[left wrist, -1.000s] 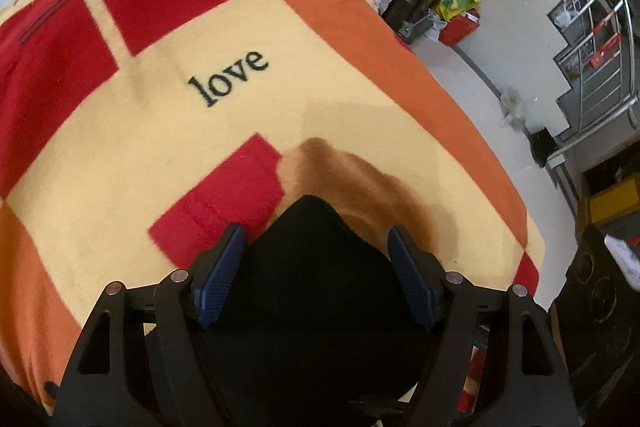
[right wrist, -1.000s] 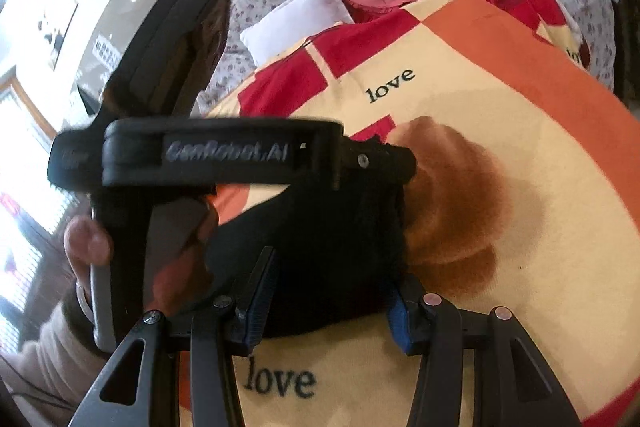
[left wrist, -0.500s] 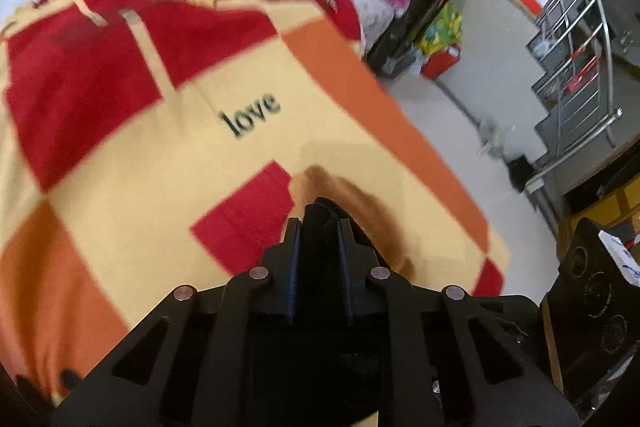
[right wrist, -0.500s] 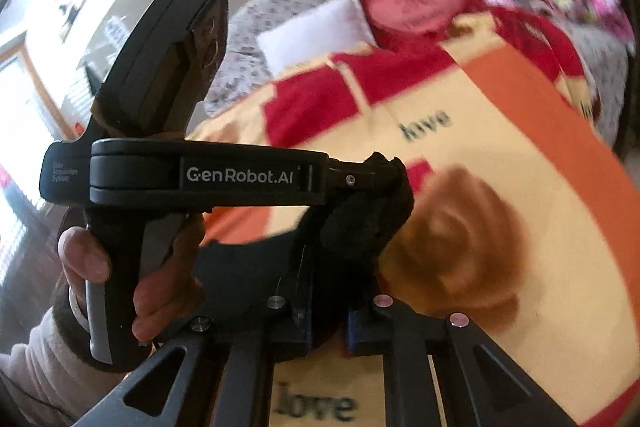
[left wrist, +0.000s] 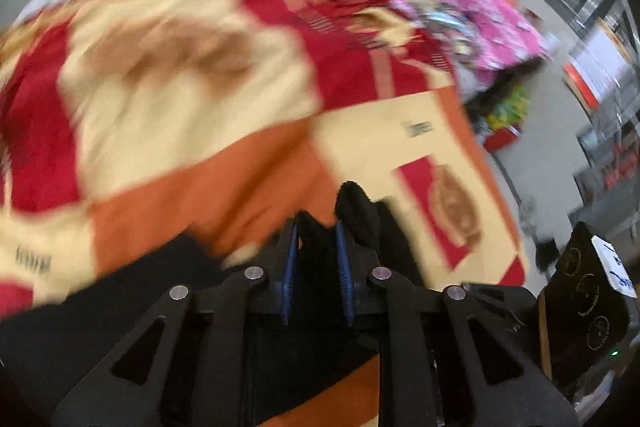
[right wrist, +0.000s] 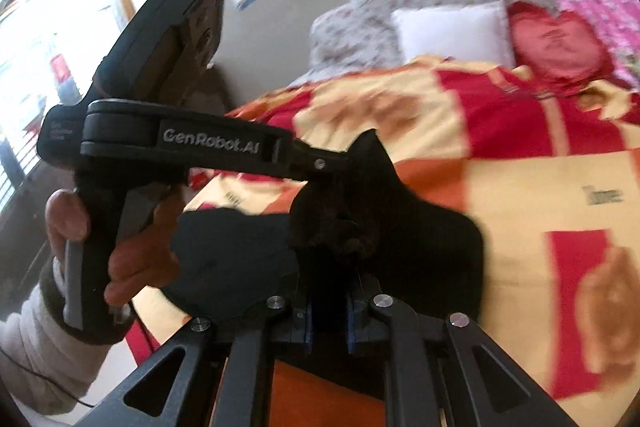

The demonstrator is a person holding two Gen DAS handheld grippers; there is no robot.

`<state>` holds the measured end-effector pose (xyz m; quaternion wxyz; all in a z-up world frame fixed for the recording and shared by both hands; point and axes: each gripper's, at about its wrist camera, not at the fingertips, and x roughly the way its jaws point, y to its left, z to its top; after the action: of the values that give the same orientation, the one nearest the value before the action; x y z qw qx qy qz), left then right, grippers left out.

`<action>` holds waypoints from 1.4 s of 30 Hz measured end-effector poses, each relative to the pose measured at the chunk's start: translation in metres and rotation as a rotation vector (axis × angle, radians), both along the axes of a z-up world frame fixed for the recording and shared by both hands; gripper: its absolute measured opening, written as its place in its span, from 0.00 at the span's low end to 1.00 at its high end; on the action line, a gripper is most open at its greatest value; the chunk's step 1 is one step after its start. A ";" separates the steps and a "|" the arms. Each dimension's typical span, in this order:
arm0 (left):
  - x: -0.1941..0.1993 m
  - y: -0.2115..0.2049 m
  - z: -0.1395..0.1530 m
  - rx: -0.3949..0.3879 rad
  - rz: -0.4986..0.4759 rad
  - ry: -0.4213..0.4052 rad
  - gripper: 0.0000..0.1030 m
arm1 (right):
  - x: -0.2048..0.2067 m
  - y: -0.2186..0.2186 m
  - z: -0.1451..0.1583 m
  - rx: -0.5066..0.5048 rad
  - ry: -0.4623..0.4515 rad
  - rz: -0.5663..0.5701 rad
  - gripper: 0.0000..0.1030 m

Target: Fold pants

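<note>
Black soft-fabric pants are gripped at one edge by both tongs, left gripper clamped, right gripper with jaws easing open on cloth, above the red-and-yellow patchwork blanket. Level, matched carrying is advised (long axis cannot be told).

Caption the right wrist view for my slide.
Right gripper and left gripper both clamp the black pants over a red and yellow blanket.
</note>
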<state>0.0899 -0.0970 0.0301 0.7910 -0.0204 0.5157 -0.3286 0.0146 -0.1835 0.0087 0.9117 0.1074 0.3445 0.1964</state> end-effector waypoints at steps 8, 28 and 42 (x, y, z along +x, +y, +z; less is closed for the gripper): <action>-0.017 0.066 -0.026 -0.005 0.129 0.083 0.43 | -0.013 0.014 -0.005 0.076 0.069 0.211 0.39; -0.056 -0.013 -0.054 0.073 0.110 0.029 0.25 | 0.016 -0.077 -0.020 0.010 0.097 -0.129 0.40; -0.074 0.042 -0.058 0.027 0.247 0.050 0.13 | 0.037 -0.028 -0.028 -0.193 0.088 -0.062 0.40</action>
<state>0.0163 -0.0549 -0.0278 0.8127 -0.0813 0.5330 -0.2210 0.0518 -0.2114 -0.0195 0.9074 0.0384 0.3982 0.1292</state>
